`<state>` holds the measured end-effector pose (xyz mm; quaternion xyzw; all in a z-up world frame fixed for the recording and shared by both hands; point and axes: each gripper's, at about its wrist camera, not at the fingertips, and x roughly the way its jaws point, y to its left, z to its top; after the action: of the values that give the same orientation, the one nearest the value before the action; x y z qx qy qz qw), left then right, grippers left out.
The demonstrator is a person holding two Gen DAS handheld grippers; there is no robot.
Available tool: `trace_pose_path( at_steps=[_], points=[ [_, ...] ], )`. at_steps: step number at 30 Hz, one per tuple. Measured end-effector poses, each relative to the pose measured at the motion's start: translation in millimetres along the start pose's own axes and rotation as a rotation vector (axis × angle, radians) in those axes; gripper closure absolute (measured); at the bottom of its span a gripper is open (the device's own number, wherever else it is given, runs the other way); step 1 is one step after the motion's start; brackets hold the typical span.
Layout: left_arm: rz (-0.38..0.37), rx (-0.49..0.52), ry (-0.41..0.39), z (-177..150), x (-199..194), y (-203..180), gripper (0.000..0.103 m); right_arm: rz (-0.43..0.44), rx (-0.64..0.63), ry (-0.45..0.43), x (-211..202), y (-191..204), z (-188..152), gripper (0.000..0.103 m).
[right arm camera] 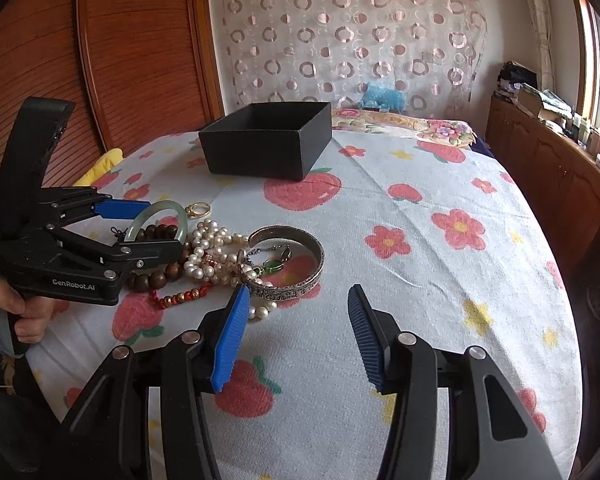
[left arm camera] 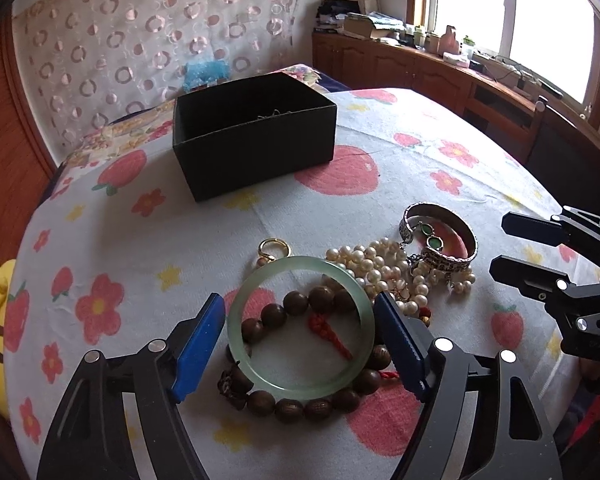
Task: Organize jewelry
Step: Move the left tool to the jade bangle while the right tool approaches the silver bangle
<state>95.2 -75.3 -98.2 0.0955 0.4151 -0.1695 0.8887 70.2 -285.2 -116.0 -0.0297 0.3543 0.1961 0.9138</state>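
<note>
The left claw (left arm camera: 300, 320) is hovering low over the jewelry heap with its 2 blue fingers spread apart, one on each side of the pale green jade bangle (left arm camera: 300, 330), neither pad clearly pressing on it. The bangle is lying on top of a dark wooden bead bracelet (left arm camera: 296, 404), whose red tassel (left arm camera: 332, 334) is showing through the ring.

Just beyond the bangle, a tangle of pearl strands (left arm camera: 376, 266) is resting against an engraved silver cuff (left arm camera: 440, 240) that is carrying a green stone pendant (left arm camera: 434, 243). A small gold ring clasp (left arm camera: 274, 249) is lying at the far edge of the bangle, and a strand of red and gold beads (right arm camera: 182, 296) is trailing out on the near side of the heap (seen best from the right wrist).

The right claw (right arm camera: 296, 332) is hanging with its fingers wide apart and gripping nothing, its left finger just beside the silver cuff.

Everything is sitting on a bench covered by a white cloth printed with strawberries and flowers (right arm camera: 420, 280). An open black box (left arm camera: 254, 136) is standing well apart from the heap, farther back on the cloth.
</note>
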Motion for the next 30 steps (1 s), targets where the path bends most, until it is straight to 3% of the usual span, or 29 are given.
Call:
trace_pose_path(
  at_steps=[3,5,12,21,28,30],
  points=[
    [-0.01,-0.008,0.0,1,2,1,0.029,-0.003,-0.004,0.0,0,-1,0,0.049],
    [-0.006,-0.02,-0.005,2,3,3,0.035,-0.004,-0.003,0.0,0,-1,0,0.049],
    [0.003,-0.038,-0.024,-2,-3,5,0.035,-0.009,0.0,0.0,0,-1,0,0.049],
    [-0.025,-0.071,-0.124,-2,-37,10,0.035,-0.017,-0.006,0.013,2,0,1,0.049],
    [-0.033,-0.077,-0.16,-1,-50,11,0.035,0.005,-0.007,0.021,7,-11,25,0.05],
    [-0.036,-0.081,-0.165,-1,-51,13,0.035,0.012,-0.022,0.041,14,-13,32,0.058]
  ],
)
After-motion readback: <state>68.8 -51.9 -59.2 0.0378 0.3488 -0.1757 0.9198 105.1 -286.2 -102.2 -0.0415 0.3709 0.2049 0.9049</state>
